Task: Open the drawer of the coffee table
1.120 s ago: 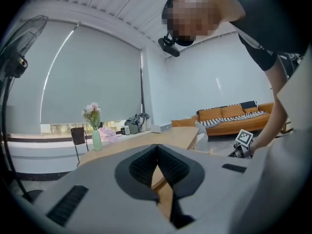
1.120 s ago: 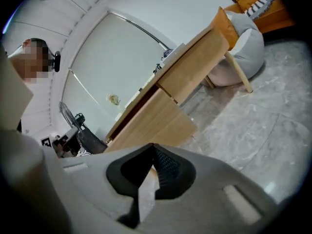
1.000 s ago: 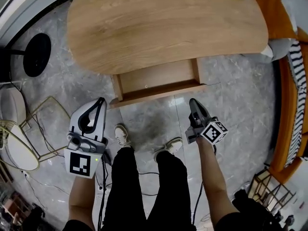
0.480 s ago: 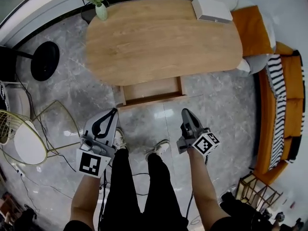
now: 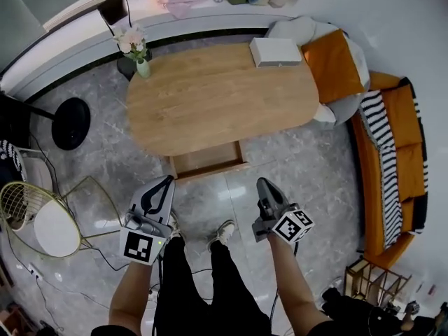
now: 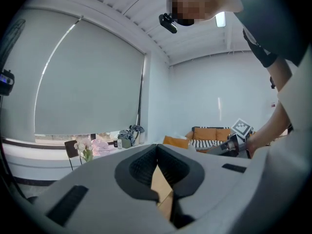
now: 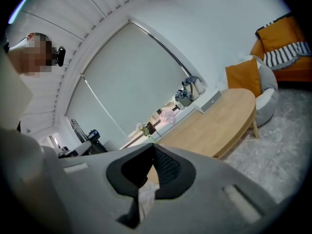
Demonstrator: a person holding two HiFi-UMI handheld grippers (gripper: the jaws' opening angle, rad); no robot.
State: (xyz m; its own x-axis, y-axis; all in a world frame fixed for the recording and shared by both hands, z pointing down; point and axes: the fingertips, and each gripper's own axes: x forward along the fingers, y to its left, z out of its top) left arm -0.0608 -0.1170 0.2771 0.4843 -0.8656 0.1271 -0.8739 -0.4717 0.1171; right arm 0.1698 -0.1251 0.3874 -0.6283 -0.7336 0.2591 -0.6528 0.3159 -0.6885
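Head view gives me the wooden coffee table (image 5: 217, 96) on a grey marble floor (image 5: 308, 166), an orange sofa (image 5: 402, 152) at the right. The table's drawer (image 5: 208, 161) stands pulled out from the near edge; a white box (image 5: 275, 51) lies at the tabletop's far right corner. My left gripper (image 5: 166, 182) and right gripper (image 5: 262, 183) hang over the floor, both clenched on nothing, clear of the drawer.

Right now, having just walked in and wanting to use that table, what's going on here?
A person stands facing the coffee table, a short way back from it, with a gripper in each hand. The left gripper and right gripper are both shut and hold nothing, and neither touches the table. The drawer under the table's near edge is pulled out.
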